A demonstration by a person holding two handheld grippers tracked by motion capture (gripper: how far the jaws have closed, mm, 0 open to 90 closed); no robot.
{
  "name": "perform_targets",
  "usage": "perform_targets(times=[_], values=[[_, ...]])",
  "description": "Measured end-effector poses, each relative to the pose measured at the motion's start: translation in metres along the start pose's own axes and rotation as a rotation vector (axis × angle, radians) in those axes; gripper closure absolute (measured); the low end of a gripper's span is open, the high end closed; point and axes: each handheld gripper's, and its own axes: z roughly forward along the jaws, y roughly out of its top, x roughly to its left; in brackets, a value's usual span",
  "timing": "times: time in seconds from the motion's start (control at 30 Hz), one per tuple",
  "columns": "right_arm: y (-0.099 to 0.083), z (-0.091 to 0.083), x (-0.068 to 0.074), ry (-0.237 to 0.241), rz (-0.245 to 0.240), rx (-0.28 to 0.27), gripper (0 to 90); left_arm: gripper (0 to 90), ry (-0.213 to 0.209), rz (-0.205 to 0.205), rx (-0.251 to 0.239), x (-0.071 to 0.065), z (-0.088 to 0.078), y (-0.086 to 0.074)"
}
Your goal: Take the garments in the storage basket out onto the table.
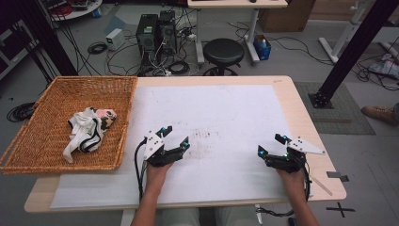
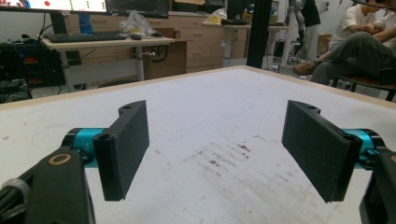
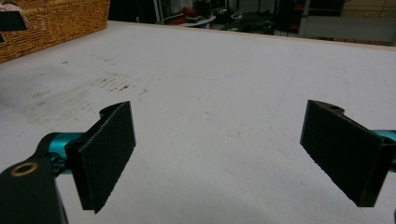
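Observation:
My left gripper (image 1: 175, 136) rests low over the white mat (image 1: 211, 113), just right of the wicker basket (image 1: 117, 127). Its jaws stand wide apart with nothing between them, as the left gripper view (image 2: 215, 154) confirms. Toward the table's right side, my right gripper (image 1: 272, 145) is also open and empty; its own view (image 3: 219, 156) shows bare mat between the black pads (image 3: 109, 154). A crumpled white-and-black cloth (image 1: 89, 131) lies inside the basket, apart from both grippers.
Dark smudges (image 1: 202, 141) mark the mat between the grippers. The basket's corner (image 3: 56, 23) appears at the upper left of the right gripper view. Beyond the table stand a black stool (image 1: 223, 52), computer towers (image 1: 155, 33) and cables. A seated person (image 2: 359, 42) is far off.

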Motion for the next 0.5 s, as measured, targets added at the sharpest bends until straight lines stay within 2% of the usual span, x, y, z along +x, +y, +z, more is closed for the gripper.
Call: perform_targets(times=[0.5], values=[[0.0001,0.0,0.0006,0.006,-0.014,-0.001,9.8,23.1,0.006,0.012,-0.001,-0.0011,-0.0004,0.0]])
